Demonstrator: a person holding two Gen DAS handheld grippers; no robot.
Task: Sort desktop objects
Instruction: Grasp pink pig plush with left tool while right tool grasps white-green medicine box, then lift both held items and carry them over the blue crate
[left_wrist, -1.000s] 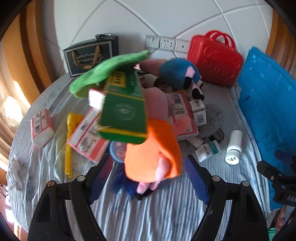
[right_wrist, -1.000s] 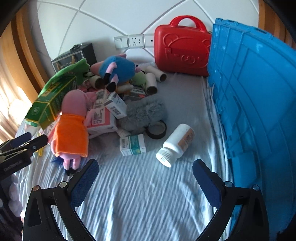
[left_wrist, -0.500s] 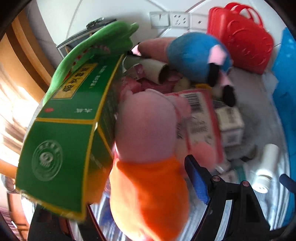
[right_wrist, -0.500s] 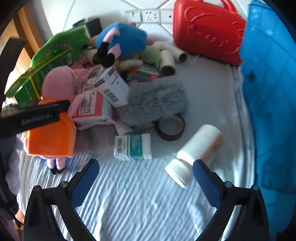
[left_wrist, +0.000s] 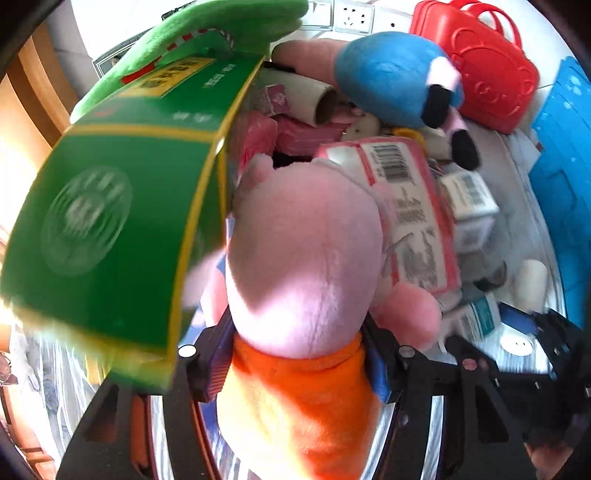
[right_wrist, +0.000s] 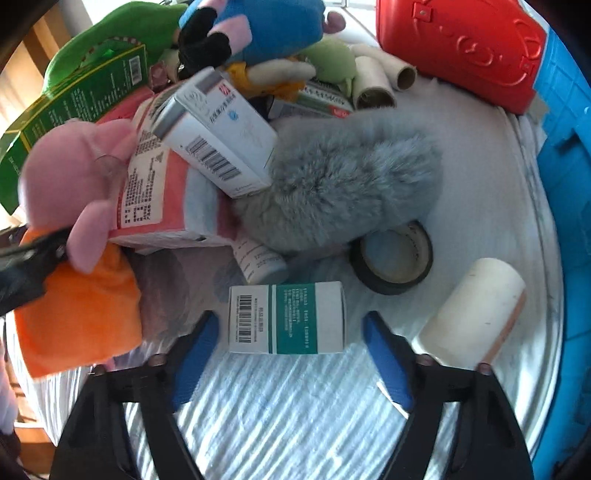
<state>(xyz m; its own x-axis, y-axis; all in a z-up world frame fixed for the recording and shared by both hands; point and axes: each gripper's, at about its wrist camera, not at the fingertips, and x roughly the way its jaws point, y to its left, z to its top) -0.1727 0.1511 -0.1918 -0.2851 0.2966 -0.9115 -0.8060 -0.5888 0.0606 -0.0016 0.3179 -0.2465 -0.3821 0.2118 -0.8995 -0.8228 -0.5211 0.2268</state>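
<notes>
A pink pig plush in an orange dress (left_wrist: 303, 280) fills the left wrist view; my left gripper (left_wrist: 295, 363) has its jaws on both sides of the plush at the neck, shut on it. The plush also shows at the left in the right wrist view (right_wrist: 74, 206). A green box (left_wrist: 110, 206) leans against it. My right gripper (right_wrist: 291, 354) is open, its blue pads either side of a small white and teal medicine box (right_wrist: 288, 317) lying on the striped cloth.
A pile holds a blue plush (right_wrist: 258, 26), a grey furry item (right_wrist: 343, 184), white and pink boxes (right_wrist: 218, 136), cardboard tubes (right_wrist: 373, 81), a tape roll (right_wrist: 391, 258) and a white bottle (right_wrist: 472, 314). A red case (right_wrist: 461, 48) stands behind; a blue crate (right_wrist: 569, 155) on the right.
My left gripper moved forward and closed around the pig plush. My right gripper moved forward and down and narrowed, so the teal box now lies between its pads.
</notes>
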